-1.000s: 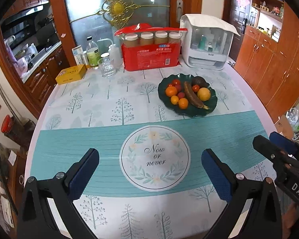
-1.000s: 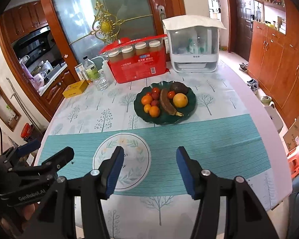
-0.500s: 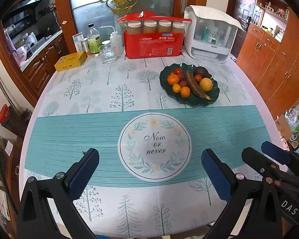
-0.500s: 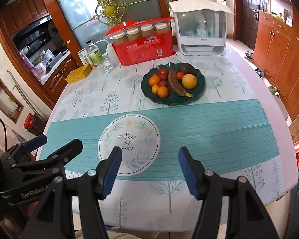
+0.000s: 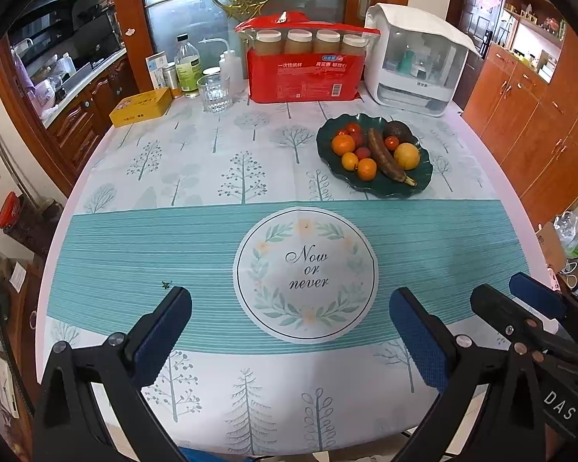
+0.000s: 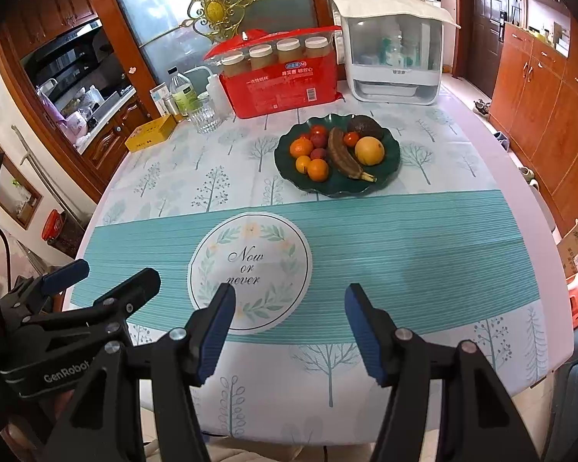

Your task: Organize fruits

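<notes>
Left wrist view: left gripper (image 5: 289, 308) empty, jaws wide apart, above the near table (image 5: 115, 246) edge. Green plate (image 5: 424, 181) of fruit sits far right, well apart.

Right wrist view: right gripper (image 6: 289, 308) empty, jaws apart. Plate (image 6: 393, 154) straight ahead; browned banana (image 6: 343, 158) lies across it.

Black gripper arms, silver screws, blue-padded fingers (image 5: 418, 337).
</notes>
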Demonstrator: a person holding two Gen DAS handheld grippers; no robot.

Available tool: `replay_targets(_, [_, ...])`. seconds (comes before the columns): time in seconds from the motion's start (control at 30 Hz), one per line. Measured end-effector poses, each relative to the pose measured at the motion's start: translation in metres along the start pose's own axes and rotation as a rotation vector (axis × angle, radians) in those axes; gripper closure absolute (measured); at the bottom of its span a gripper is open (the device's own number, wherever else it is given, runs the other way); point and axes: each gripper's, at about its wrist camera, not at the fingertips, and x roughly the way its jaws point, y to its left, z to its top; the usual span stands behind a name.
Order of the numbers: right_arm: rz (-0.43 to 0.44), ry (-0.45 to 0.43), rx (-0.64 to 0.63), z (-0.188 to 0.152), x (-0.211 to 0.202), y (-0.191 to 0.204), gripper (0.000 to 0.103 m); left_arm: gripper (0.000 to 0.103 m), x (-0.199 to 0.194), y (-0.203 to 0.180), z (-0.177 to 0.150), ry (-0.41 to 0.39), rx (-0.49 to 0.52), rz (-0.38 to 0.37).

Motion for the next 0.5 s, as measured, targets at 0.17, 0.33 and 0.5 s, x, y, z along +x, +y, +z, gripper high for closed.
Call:
replay_targets(0.17, [-0.005, 0.007, 0.005, 0.0011, 0.0029, -0.0006, 0.044, 0.001, 0.0030, -0.0006, 0.0005, 0.008, 0.006, 0.001])
replay_targets(0.33, [-0.011, 0.010, 0.007, 0.0019, 0.0046, -0.0006, 0.044, 0.001, 0.0040, -0.0009, 0.0009, 0.007, 0.006, 0.004])
replay_targets(0.5, [-0.009, 0.019, 0.008, 0.0032, 0.0085, -0.0026, 0.044, 0.001, 0.0083, 0.0018, 0.0027, 0.012, 0.009, 0.011])
